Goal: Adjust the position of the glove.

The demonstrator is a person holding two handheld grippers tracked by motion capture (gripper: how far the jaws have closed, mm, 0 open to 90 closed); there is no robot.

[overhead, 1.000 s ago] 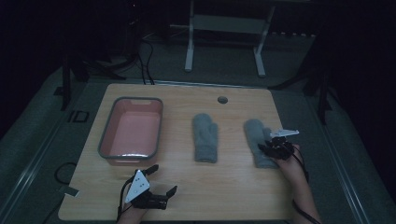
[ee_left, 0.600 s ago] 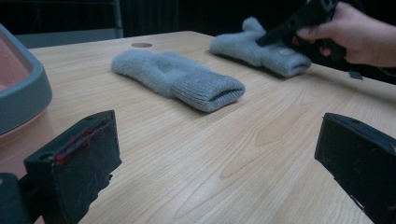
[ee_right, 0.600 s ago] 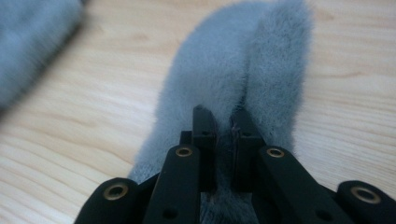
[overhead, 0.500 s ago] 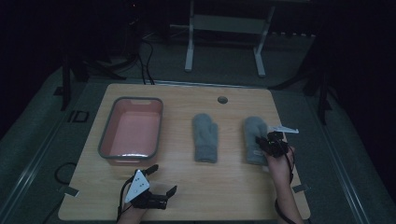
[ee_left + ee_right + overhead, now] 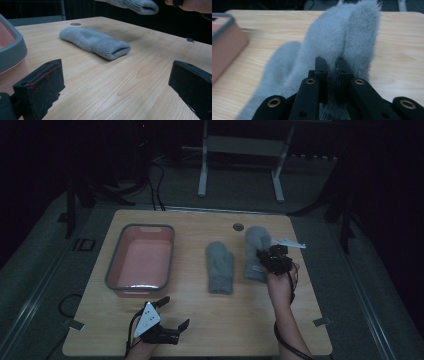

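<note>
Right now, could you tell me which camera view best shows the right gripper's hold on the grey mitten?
The right gripper view: the right gripper pinches the held mitten close up. The high view shows the grip small and dim; the left gripper view catches just the mitten's cuff, up off the table.

Left gripper (image 5: pixel 172 329) held low at the near edge of the desk (image 5: pixel 200 320), jaws spread wide and pointing forward and to the right, grey three-cornered plate on top turned upward. Nothing between those jaws in the left gripper view, both black pads standing far apart at the bottom corners. Right forearm (image 5: pixel 287 330) reaching up from the bottom edge, right hand (image 5: pixel 280 285) wrapped around the body of the right gripper (image 5: pixel 261 261). Right gripper raised above the desk, jaws pointing away from the person, pressed nearly together and clamped on the cuff end of a grey mitten (image 5: pixel 342 37), fabric pinched between the pads.
</note>
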